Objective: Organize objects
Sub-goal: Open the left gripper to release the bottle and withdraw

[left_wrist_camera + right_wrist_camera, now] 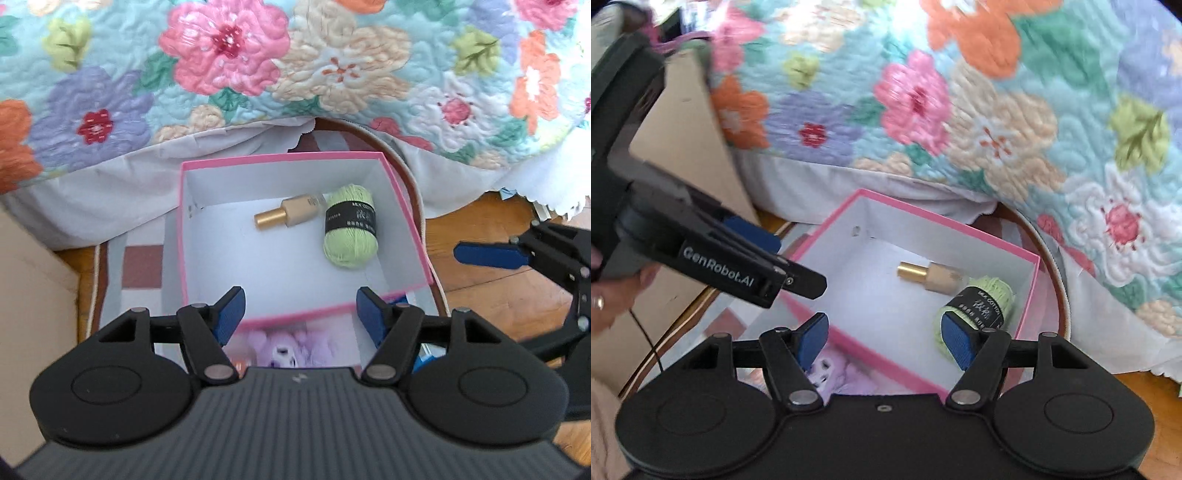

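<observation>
Above the box: both grippers hang over it and point down, with nothing in them.
Left gripper (299,314): its two blue pads are apart, and only air is between them.
Right gripper (884,341): its blue pads are apart too, and they hold nothing.
Other gripper seen: the right one shows at the right edge of the left camera, and the left one shows at the top left of the right camera, held by a hand (605,295) with a ring.
Pink box (402,206): it is open at the top, white inside, with a pink rim, and sits just below the grippers.
Green yarn ball (351,229): it lies inside the box by the right wall and has a black paper band around it.
Small bottle (291,214): it is beige with a gold cap, lies on its side in the box, and is just beside the yarn, maybe touching.
Purple plush toy (284,350): it is outside the box, by the near wall, partly hidden.
Rug (142,266): it lies under the box, on a wood floor (491,280).
Flower quilt (229,44): it hangs off a bed behind the box.
Cardboard (26,295): a tan piece is on the left.
</observation>
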Motion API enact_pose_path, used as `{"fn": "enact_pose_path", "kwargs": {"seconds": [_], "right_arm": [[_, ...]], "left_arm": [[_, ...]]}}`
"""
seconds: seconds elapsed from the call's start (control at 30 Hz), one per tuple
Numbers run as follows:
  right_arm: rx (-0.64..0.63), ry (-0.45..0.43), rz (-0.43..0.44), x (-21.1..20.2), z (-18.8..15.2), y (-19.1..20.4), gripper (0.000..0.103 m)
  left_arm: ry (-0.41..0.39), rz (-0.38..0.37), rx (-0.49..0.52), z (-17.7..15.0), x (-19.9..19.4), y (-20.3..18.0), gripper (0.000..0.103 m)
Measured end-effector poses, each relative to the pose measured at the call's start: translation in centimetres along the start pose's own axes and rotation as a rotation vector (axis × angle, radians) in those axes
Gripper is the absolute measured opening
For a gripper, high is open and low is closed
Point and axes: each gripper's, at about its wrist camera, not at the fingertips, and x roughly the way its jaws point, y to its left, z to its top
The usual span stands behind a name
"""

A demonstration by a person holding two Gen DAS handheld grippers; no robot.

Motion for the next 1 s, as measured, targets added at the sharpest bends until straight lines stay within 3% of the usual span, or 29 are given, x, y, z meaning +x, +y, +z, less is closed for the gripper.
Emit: {"fn": "enact_pose_path", "kwargs": {"seconds": [0.17, 0.4, 0.53, 0.77, 1.0], "right_arm": [[-0.119, -0.004, 0.007, -3.7, -1.9, 3.6, 0.072], [-0.112, -0.003, 0.073, -7.2, -3.6, 6.2, 0.073], [-0.113, 0.005, 0.098, -8.6, -4.2, 7.3, 0.074], [-0.138, 0.023, 0.138, -9.1, -5.4, 9.3, 0.077], [-0.143, 0.076, 0.181, -6.2, -6.7, 11.0, 0.079]], "left_arm": [[-0.009, -0.012, 0.009, -2.6, -4.1, -0.3, 0.067], [0.015, 0.0, 0.02, -5.8, -7.8, 0.1, 0.069], [-0.001, 0.05, 0.032, -7.3, -9.3, -0.1, 0.072], [0.061, 0.089, 0.049, -10.0, -8.8, 0.6, 0.073], [0.107, 0.093, 0.025, -12.4, -6.8, 2.0, 0.074]]}}
